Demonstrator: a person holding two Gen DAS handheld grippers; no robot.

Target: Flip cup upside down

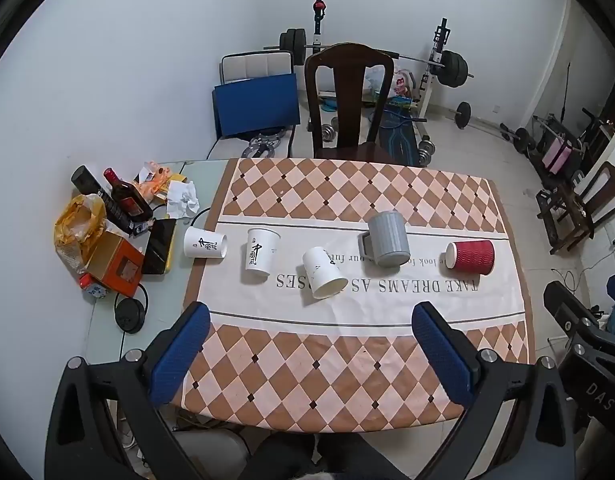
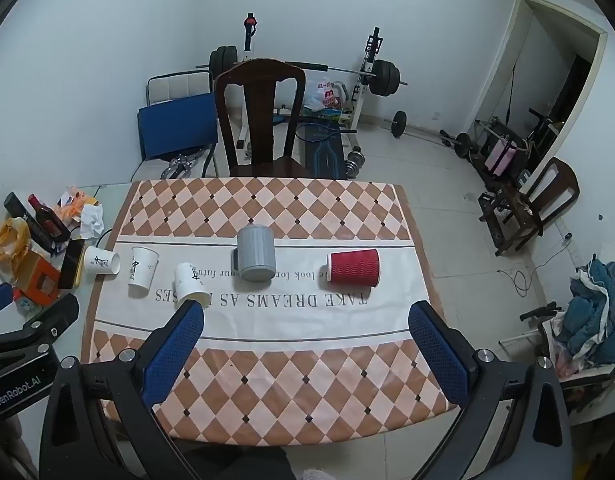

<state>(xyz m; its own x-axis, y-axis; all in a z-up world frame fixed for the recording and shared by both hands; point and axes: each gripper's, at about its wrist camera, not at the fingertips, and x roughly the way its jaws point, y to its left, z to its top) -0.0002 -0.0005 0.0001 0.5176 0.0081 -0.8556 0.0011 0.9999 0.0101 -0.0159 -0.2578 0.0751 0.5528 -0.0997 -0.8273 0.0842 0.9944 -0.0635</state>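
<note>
Several cups sit in a row on the checkered tablecloth (image 1: 347, 380). A white paper cup (image 1: 205, 243) lies on its side at the left. A second white cup (image 1: 260, 255) stands upright. A third white cup (image 1: 324, 272) lies tilted, mouth toward me. A grey mug (image 1: 387, 245) stands upside down. A red ribbed cup (image 1: 470, 255) lies on its side. The same row shows in the right wrist view, with the grey mug (image 2: 256, 253) and red cup (image 2: 353, 267). My left gripper (image 1: 311, 312) and right gripper (image 2: 307, 312) are open, empty, above the table's near edge.
Clutter at the table's left: a dark bottle (image 1: 125, 196), an orange box (image 1: 115, 264), a yellow bag (image 1: 77, 224), crumpled paper (image 1: 182, 197). A wooden chair (image 1: 349, 100) stands behind the table. Barbells and weights (image 1: 451, 68) stand by the far wall.
</note>
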